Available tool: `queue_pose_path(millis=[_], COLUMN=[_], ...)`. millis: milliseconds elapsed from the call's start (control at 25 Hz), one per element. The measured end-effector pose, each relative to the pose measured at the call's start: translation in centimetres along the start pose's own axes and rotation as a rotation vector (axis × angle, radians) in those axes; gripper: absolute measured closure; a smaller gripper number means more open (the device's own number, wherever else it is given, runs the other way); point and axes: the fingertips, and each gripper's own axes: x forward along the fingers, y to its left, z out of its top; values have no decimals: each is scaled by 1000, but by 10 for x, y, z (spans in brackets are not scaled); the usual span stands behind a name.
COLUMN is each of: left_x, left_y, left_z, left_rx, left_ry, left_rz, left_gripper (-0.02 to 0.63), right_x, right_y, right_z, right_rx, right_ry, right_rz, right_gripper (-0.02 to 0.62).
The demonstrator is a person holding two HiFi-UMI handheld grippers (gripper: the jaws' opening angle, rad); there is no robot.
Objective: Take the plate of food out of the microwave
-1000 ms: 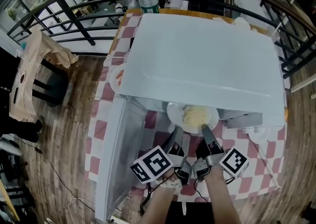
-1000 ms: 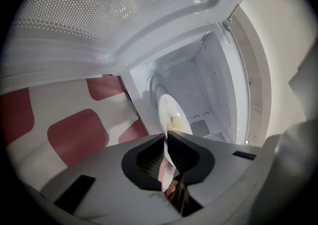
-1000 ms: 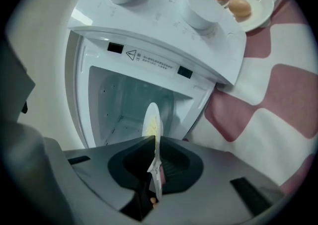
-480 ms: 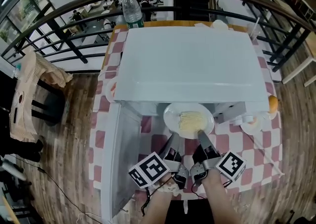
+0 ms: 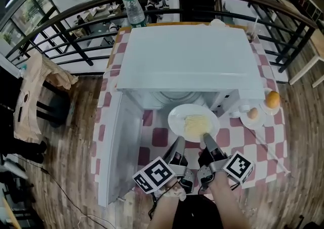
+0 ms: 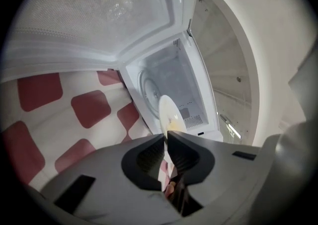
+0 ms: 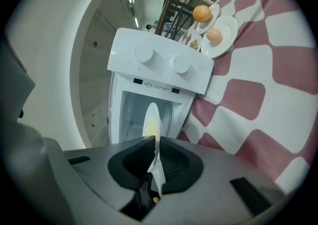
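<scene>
Both grippers are clenched on the near rim of the white plate [image 5: 175, 119]: the left gripper [image 5: 179, 142] pinches it at the near left and the right gripper [image 5: 207, 138] at the near right, beside the heap of pale yellow food [image 5: 196, 124]. Each gripper view shows the thin rim edge-on between almost closed jaws. The plate is held in front of the white microwave [image 5: 192, 56], over the red-checked table [image 5: 255, 144], with its far edge about at the mouth of the oven. The microwave door [image 5: 115, 147] stands wide open on the left. The step in hand looks like the pull-out itself, nearly done. The next move calls for drawing both grippers back together, level, until the far rim is clear. Then comes a set-down on the cloth, away from the dishes holding an orange [image 5: 272, 99] and an egg [image 5: 252, 113].
</scene>
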Motion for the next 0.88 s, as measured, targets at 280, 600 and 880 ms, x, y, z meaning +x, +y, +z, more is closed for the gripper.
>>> queue_pose_path(millis=[280,600,880], left_x=[-29,-60,-76], left_y=[-3,-15,-25], left_z=[-25,-47,-57], left_rx=[-7,5,21], left_ry=[-36,-59,-73], left_rz=[-5,-14,-26], left_gripper=[563,563,565], right_x=[-35,-69,-88], right_y=[-6,-3,0], right_z=[-11,-22,-26], right_rx=[0,39,51], right_ry=[19,35,33], right_rz=[8,49,70], right_gripper=[555,555,557])
